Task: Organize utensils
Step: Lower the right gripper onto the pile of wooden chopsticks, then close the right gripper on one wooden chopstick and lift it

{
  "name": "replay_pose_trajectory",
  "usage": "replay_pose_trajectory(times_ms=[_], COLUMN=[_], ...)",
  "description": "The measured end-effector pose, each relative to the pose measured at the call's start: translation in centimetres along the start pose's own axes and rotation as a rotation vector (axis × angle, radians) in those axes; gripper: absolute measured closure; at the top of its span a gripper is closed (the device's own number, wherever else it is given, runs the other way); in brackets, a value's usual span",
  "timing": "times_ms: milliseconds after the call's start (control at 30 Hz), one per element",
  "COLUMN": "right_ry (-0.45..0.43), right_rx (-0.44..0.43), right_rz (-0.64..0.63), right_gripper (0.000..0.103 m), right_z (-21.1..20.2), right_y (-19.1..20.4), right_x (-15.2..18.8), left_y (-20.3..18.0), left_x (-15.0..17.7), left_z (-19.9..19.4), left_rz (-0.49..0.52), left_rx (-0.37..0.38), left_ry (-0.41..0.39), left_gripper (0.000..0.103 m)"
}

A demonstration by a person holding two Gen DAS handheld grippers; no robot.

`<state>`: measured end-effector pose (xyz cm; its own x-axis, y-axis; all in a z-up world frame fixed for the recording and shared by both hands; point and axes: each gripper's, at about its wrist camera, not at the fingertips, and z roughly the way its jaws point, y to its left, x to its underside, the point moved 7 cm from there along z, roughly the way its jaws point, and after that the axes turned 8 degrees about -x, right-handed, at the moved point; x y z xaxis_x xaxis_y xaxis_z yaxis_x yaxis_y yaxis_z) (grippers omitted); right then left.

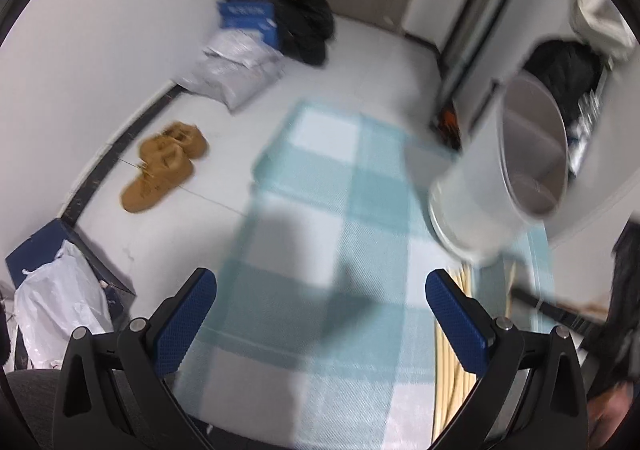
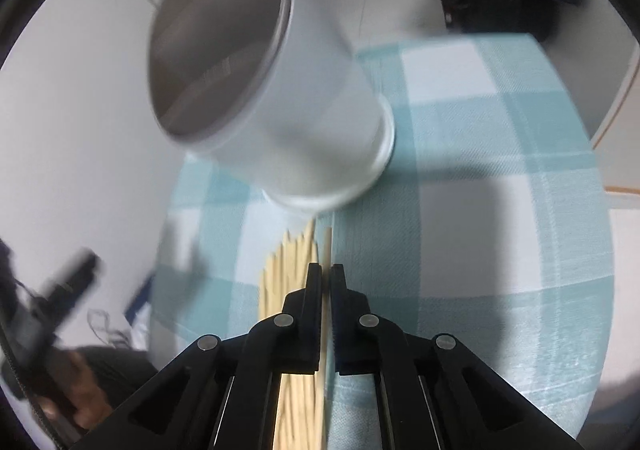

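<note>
While the right claw (image 2: 326, 270) is closed on one chopstick (image 2: 327, 250) above the pile (image 2: 292, 262) beside the cup (image 2: 300, 130), the left claw (image 1: 320, 314) hovers open over the worktop (image 1: 360, 210).

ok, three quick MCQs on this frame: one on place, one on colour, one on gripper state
1. Where does the chopstick pile lie?
A. inside the holder
B. on the cloth before the holder
C. on the floor

2. What colour is the checked cloth?
A. red-white
B. light blue-white
C. green-yellow

3. What state is the right gripper in?
A. open, holding nothing
B. shut on one chopstick
C. out of view

Key: B, sticks rest on the cloth below the white utensil holder; B, pale blue checks; B, fingers pinch a single chopstick.
</note>
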<state>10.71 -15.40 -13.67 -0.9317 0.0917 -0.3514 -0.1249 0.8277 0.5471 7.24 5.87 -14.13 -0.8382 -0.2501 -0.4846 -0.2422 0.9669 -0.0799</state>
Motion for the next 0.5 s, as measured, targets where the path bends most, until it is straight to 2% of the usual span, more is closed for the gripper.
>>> replay_pose_trajectory(times_ms=[100, 233, 333, 500], right_ry=[-0.094, -0.175, -0.165, -0.125], right_rx=[-0.085, -0.097, -0.077, -0.042], right_rz=[-0.01, -0.036, -0.048, -0.06], right_gripper=[0.1, 0.1, 0.1, 0.097], right_z=[-2.7, -4.0, -4.2, -3.5], right_y=[0.0, 0.5, 0.2, -0.6], right_x=[-1.1, -0.4, -0.6, 0.8], left_y=[-1.8, -3.9, -5.0, -5.3], left_x=[1.7, 3.5, 4.6, 5.4], left_z=[1.3, 1.8, 2.1, 2.4], left_rz=[0.064, 0.16, 0.214, 0.205], left_rx=[0.027, 0.021, 0.012, 0.016], left_ry=[0.085, 0.128, 0.154, 0.207], left_gripper=[0.001, 0.001, 0.001, 0.001])
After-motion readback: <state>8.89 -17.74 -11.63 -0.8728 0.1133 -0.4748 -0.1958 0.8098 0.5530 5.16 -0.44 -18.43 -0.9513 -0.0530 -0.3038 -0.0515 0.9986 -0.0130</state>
